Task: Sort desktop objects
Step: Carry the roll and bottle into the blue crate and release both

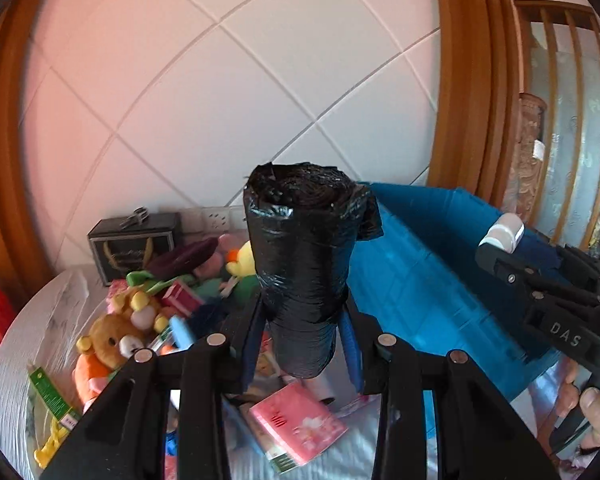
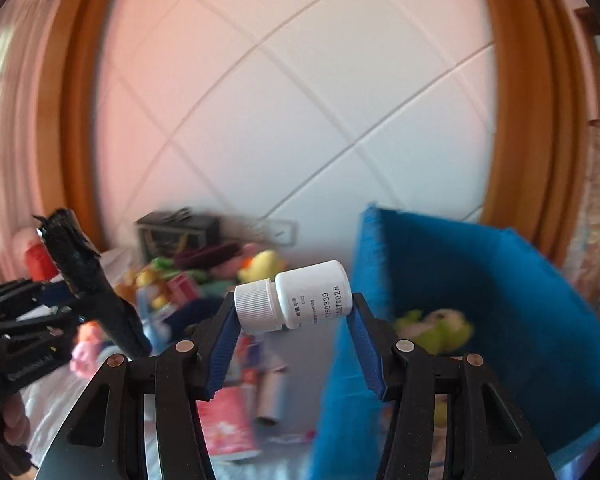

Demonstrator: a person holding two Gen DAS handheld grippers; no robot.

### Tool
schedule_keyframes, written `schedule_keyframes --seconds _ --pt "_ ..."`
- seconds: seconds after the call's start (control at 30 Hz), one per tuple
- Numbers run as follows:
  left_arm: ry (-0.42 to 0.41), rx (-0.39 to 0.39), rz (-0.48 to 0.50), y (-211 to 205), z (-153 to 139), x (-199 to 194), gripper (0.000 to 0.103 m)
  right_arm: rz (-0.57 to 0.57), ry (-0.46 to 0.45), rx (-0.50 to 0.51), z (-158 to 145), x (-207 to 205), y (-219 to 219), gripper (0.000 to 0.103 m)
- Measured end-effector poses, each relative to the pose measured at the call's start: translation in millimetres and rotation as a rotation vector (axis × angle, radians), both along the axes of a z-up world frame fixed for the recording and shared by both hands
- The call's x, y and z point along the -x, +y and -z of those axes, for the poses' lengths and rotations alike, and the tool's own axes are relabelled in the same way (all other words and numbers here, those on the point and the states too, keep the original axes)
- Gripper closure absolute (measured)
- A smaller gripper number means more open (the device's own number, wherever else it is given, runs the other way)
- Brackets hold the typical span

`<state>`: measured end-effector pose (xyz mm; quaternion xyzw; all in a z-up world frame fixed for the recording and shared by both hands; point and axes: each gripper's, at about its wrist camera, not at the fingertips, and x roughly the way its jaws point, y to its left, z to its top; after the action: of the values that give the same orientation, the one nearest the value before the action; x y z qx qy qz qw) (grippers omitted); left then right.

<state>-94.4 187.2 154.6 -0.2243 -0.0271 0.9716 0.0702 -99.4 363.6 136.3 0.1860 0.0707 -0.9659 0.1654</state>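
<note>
My left gripper (image 1: 302, 322) is shut on a black roll of bin bags (image 1: 304, 264), held upright well above the table. In the right wrist view that roll (image 2: 80, 272) shows at the far left. My right gripper (image 2: 296, 308) is shut on a white pill bottle (image 2: 296, 300), lying sideways between the blue pads with its ribbed cap to the left. In the left wrist view the bottle (image 1: 504, 234) and right gripper (image 1: 512, 256) appear at the right edge. A blue box (image 2: 500, 280) stands open to the right, with a green plush toy (image 2: 436, 328) inside.
A heap of plush toys (image 1: 116, 340), small packets and a pink tissue pack (image 1: 296, 424) lies on the white table (image 1: 16, 360). A dark gift box (image 1: 132, 248) stands at the back by the tiled wall. Wooden frames flank the wall.
</note>
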Motion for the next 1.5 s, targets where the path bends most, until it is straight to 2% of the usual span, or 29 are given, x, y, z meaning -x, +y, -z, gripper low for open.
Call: schedule_keyframes --seconds 0.2,0.3,0.4,0.6,0.63,0.7,0.8,0.87,1.0,1.13,1.37,1.4,1.47,1.5 --pt "0.047 -0.044 0.141 94 -51 23 0.069 0.161 -0.01 -0.011 -25 32 100 0.05" --pt "0.019 -0.049 0.179 139 -61 44 0.069 0.203 -0.044 -0.035 -26 52 145 0.05" --pt "-0.049 -0.04 0.197 179 -54 68 0.069 0.239 -0.081 -0.057 -16 67 182 0.05" --pt "-0.228 0.054 0.17 244 0 105 0.069 0.311 -0.102 -0.136 6 99 229 0.05" --pt "-0.254 0.071 0.16 249 7 110 0.069 0.322 -0.109 -0.139 9 104 235 0.05" --pt "-0.292 0.107 0.138 260 23 118 0.069 0.298 -0.156 -0.06 9 112 246 0.05" --pt "-0.333 0.203 0.081 270 42 126 0.069 0.304 -0.228 -0.023 14 123 254 0.05" --pt "-0.354 0.199 0.083 272 44 127 0.069 0.312 -0.226 -0.017 15 125 258 0.05" --pt "-0.31 0.226 0.086 273 43 118 0.068 0.31 -0.229 -0.034 18 123 256 0.05" --pt "-0.292 0.215 0.087 270 42 115 0.057 0.352 -0.233 -0.054 20 125 254 0.05" --pt "-0.249 0.215 0.083 271 37 115 0.045 0.391 -0.217 -0.044 19 124 258 0.049" --pt "-0.253 0.214 0.086 271 37 115 0.045 0.392 -0.224 -0.048 19 125 258 0.047" --pt "-0.258 0.212 0.087 271 38 116 0.045 0.377 -0.243 -0.056 20 128 256 0.032" --pt "-0.258 0.21 0.085 271 37 116 0.045 0.365 -0.245 -0.057 19 128 255 0.016"
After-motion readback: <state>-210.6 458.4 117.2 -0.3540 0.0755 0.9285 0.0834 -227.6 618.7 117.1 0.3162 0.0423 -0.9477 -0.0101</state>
